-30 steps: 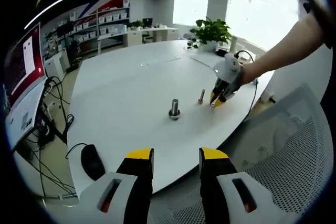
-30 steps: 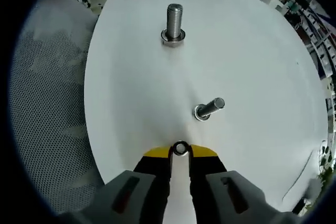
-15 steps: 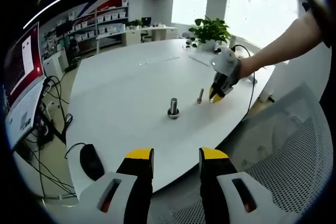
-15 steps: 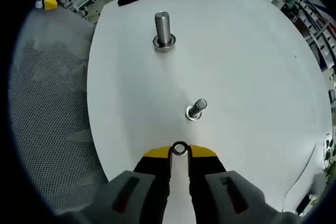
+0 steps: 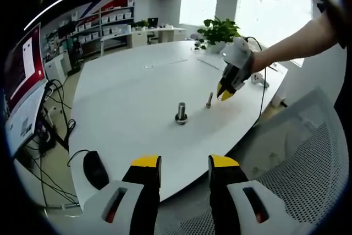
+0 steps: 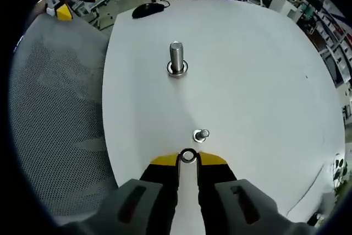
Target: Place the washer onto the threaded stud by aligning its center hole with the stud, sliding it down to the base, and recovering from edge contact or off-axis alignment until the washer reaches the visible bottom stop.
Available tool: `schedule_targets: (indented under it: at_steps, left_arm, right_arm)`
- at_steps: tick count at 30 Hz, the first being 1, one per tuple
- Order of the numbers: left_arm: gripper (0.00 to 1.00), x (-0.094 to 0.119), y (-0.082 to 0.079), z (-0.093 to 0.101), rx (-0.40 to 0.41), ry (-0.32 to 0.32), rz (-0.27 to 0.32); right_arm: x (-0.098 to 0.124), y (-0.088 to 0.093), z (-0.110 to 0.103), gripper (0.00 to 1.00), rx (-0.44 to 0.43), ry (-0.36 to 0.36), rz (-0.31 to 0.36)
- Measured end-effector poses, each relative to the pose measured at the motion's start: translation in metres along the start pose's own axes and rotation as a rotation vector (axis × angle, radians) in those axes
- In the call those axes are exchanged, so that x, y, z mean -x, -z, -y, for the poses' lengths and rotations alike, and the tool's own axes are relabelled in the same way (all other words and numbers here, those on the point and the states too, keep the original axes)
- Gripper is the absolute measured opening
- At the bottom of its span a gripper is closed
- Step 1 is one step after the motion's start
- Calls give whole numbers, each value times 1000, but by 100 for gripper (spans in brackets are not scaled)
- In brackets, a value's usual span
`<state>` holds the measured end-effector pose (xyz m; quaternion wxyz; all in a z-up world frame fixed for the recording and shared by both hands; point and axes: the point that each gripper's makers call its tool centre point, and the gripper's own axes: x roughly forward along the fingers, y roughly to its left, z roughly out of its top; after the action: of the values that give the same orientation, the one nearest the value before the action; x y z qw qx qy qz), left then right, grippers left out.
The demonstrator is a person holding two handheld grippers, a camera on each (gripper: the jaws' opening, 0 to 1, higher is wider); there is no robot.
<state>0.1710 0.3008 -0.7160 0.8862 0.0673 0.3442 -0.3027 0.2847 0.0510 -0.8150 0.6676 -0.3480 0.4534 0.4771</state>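
Note:
A small metal washer (image 6: 188, 156) is pinched between the yellow tips of my right gripper (image 6: 188, 158), held above the white table (image 6: 258, 70). Just beyond it stands a small threaded stud (image 6: 201, 135), seen almost end-on. A larger stud (image 6: 176, 59) with a washer at its base stands farther off. In the left gripper view the right gripper (image 5: 224, 93) hangs just right of the small stud (image 5: 209, 100), with the larger stud (image 5: 181, 113) nearer the table's middle. My left gripper (image 5: 184, 163) is open over the table's near edge, with nothing between its fingers.
A black mouse (image 5: 97, 169) and cables lie at the table's left end. A mesh chair (image 5: 308, 158) stands at the right. A potted plant (image 5: 220, 32) sits at the far edge. A person's arm (image 5: 297, 48) holds the right gripper.
The right gripper has risen with the washer and now looks down nearly along the small stud's axis. The left gripper has not moved.

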Motion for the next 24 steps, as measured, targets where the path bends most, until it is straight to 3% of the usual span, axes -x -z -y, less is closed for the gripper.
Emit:
schedule_targets:
  at_steps: [8, 24]
  left_arm:
    - [32, 0, -1, 0, -1, -2, 4]
    - [32, 1, -2, -1, 3, -5, 10]
  right_arm:
    - [11, -13, 6, 14, 32, 19, 17]
    - [4, -27, 11, 14, 77, 24, 11]
